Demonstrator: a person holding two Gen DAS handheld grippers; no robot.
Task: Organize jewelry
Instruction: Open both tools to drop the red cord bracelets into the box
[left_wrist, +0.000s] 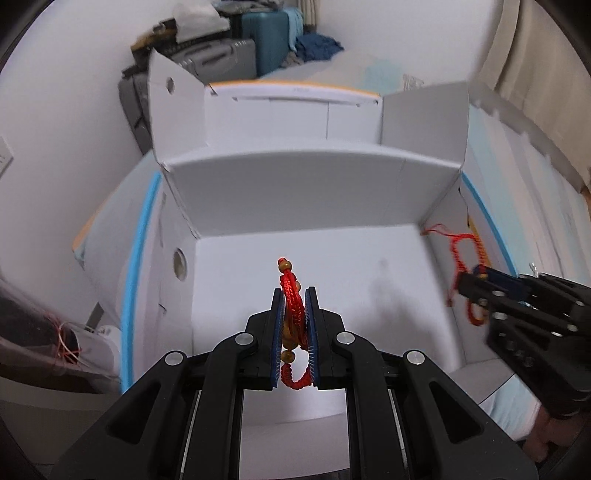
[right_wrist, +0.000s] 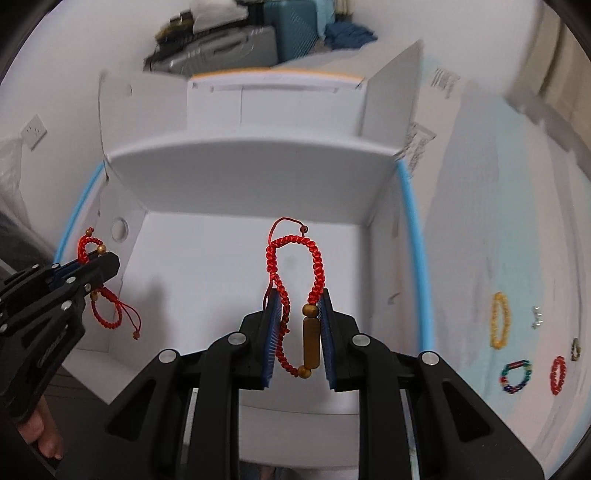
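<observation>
Red braided cord fills both of my grips. My left hand-held gripper (left_wrist: 295, 332) is clamped tight on a bunched red bracelet (left_wrist: 293, 295), its amber beads poking out above and below the pads. My right hand-held gripper (right_wrist: 295, 332) pinches a second red bracelet (right_wrist: 295, 266) by its long brown tube bead, so the braided loop stands up clear of the pads and should drop free when I let go. Both point steeply down over the open white cardboard box (right_wrist: 236, 280), whose flaps are folded up and out of the way; I judge the box to be the collecting place, since its floor looks bare and both bracelets hang above it. Off to my right, a yellow bead bracelet (right_wrist: 499, 319), a multicoloured one (right_wrist: 515, 376) and a red bead ring (right_wrist: 557, 374) lie on the pale surface, waiting their turn.
</observation>
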